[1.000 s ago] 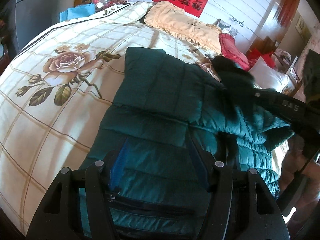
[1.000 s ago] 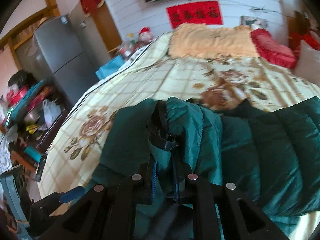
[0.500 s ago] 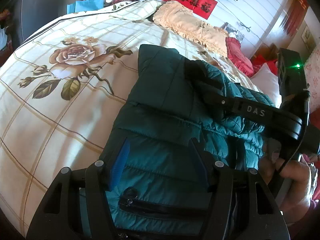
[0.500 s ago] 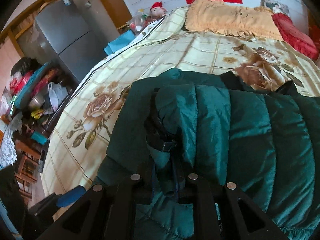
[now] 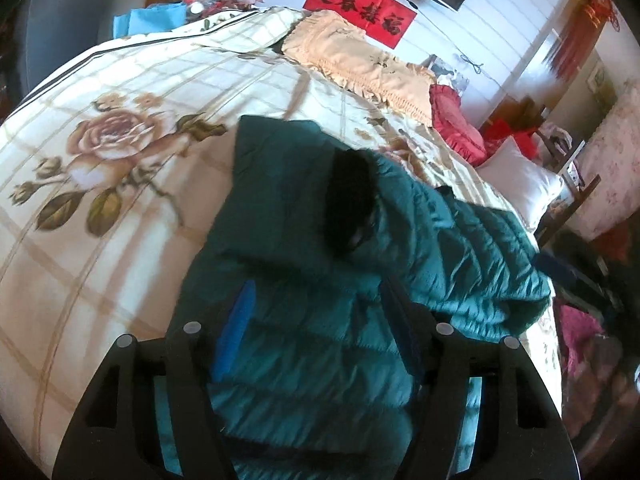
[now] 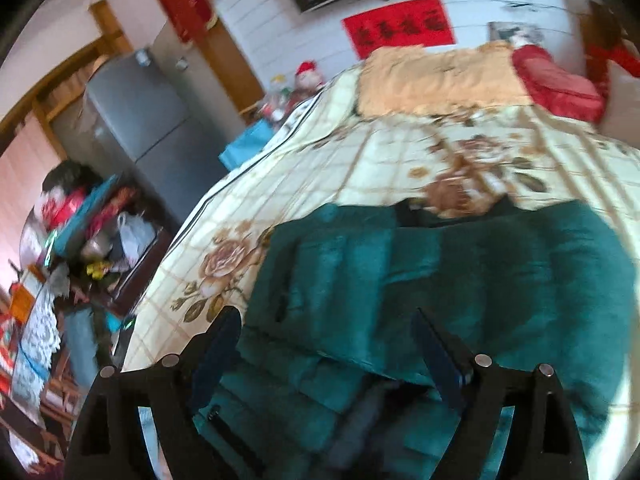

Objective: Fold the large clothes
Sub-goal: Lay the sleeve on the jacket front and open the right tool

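Observation:
A dark green quilted jacket point(image 5: 304, 248) lies on the floral bedspread point(image 5: 120, 128), one part folded over the body, with a black collar patch point(image 5: 350, 204) on top. It also shows in the right wrist view point(image 6: 460, 280). My left gripper point(image 5: 320, 300) is open, its fingers standing over the jacket's near hem. My right gripper point(image 6: 326, 328) is open and empty above the jacket's near edge.
A cream pillow point(image 5: 356, 60) and a red cushion point(image 5: 456, 120) lie at the head of the bed. A grey fridge point(image 6: 140, 120) and cluttered shelves point(image 6: 80, 232) stand left of the bed. The bed edge point(image 6: 192, 220) runs along its left side.
My right gripper has let go of the jacket fold and opened, pulling back. The fold now lies flat on the jacket. The right gripper has left the left wrist view.

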Demonstrator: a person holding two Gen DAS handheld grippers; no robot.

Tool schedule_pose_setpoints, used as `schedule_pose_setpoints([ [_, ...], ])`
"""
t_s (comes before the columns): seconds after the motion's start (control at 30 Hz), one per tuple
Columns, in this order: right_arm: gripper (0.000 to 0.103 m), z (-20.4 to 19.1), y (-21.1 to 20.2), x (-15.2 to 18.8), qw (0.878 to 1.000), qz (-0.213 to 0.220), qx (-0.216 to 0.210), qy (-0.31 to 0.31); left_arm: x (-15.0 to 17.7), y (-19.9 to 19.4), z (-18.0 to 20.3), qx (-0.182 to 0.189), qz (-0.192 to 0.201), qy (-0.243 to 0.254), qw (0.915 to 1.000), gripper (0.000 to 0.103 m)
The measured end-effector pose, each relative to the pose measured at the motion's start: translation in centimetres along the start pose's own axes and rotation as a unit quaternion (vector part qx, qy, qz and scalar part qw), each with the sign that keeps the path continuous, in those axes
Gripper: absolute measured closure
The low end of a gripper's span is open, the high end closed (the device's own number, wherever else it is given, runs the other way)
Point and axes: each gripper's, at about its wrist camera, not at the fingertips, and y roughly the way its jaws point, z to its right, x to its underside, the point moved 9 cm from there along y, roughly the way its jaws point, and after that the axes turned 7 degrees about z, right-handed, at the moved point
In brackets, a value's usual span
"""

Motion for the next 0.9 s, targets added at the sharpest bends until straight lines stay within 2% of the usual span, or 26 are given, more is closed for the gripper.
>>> schedule_pose_setpoints([
  [0.13, 0.018, 3.5, -3.8, 0.0, 0.999, 0.015, 0.028, 0.012, -1.0, 2.8, 1.5, 0.001, -0.01, -0.003, 0.9999, 0.037],
  [0.37, 0.018, 10.1, -9.4, 0.7, 0.995, 0.035, 0.078, 0.05, -0.9, 7.0, 3.1, -0.029, -0.025, 0.002, 0.9993, 0.038],
  [0.43, 0.018, 11.4, -10.4, 0.8, 0.993, 0.042, 0.09, 0.059, -1.2, 6.9, 4.1, -0.01, -0.013, 0.005, 0.9999, 0.046],
  [0.5, 0.018, 12.8, -11.2, 0.6, 0.991, 0.051, 0.103, 0.069, -1.8, 6.3, 4.6, -0.009, 0.004, 0.018, 0.9998, 0.083],
  [0.53, 0.018, 13.1, -11.2, 0.7, 0.99, 0.054, 0.107, 0.073, -2.1, 6.1, 4.8, -0.006, 0.006, 0.022, 0.9997, 0.087],
  [0.63, 0.018, 14.4, -11.0, 0.3, 0.987, 0.063, 0.119, 0.093, -3.4, 5.4, 4.9, 0.006, 0.017, 0.028, 0.9994, 0.092],
  [0.77, 0.018, 14.3, -9.4, -0.1, 0.986, 0.061, 0.117, 0.098, -5.6, 3.6, 3.9, -0.015, 0.053, 0.059, 0.9968, 0.095],
  [0.9, 0.018, 13.5, -6.5, -0.2, 0.989, 0.047, 0.112, 0.09, -6.8, 2.9, 0.9, -0.032, 0.063, 0.045, 0.9965, 0.095],
])
